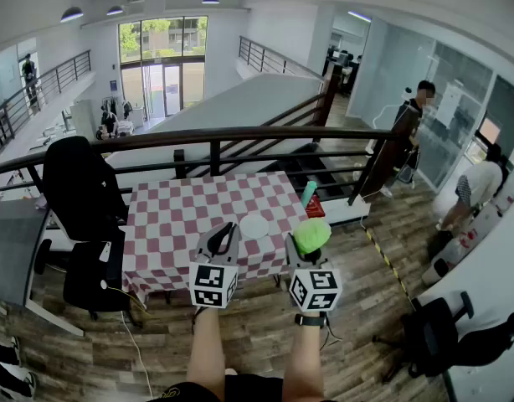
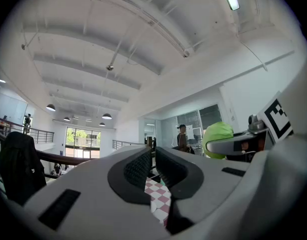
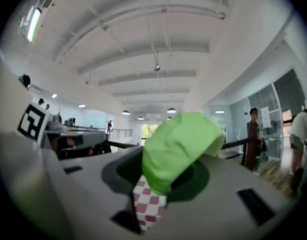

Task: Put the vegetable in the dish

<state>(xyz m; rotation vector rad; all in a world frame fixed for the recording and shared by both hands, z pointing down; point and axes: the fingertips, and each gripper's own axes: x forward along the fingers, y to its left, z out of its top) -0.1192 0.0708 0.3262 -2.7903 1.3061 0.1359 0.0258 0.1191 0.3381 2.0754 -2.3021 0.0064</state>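
Clamped in the right gripper (image 1: 310,246), low at centre frame, a green vegetable (image 1: 312,232) is held up. Left of it, the left gripper (image 1: 227,231) is closed and empty, beside the white dish (image 1: 254,226).

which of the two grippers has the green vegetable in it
The right gripper: its jaws clamp the green vegetable. The left gripper has its jaws shut with nothing between them.

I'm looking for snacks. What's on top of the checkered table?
A white dish, a teal tube and something red. The left gripper and the right gripper holding the green vegetable cover part of the table's near edge, so that part is hidden.
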